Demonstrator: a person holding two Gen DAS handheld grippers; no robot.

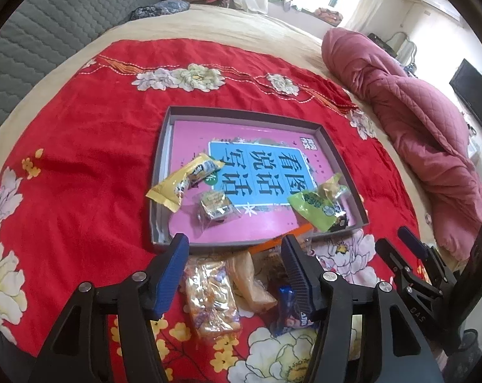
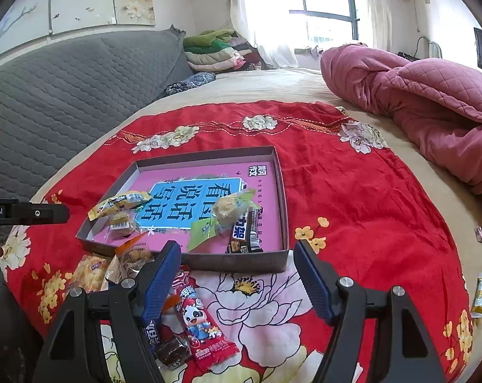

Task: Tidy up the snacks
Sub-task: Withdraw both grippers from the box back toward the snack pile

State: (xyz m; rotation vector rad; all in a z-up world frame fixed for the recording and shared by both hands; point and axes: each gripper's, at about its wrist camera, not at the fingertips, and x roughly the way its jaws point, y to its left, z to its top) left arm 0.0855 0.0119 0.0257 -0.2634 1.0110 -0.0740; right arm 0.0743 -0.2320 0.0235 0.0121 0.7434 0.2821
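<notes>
Four snacks (image 1: 314, 206) in the grey tray (image 1: 247, 113)

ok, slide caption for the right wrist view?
Open right gripper hovers over loose snacks before the grey tray on a red floral cloth.

left gripper (image 1: 234, 274) hovered open over loose snack packets (image 1: 212, 300) on red cloth (image 1: 81, 159). grey tray (image 1: 339, 159) beyond held four packets.
</notes>
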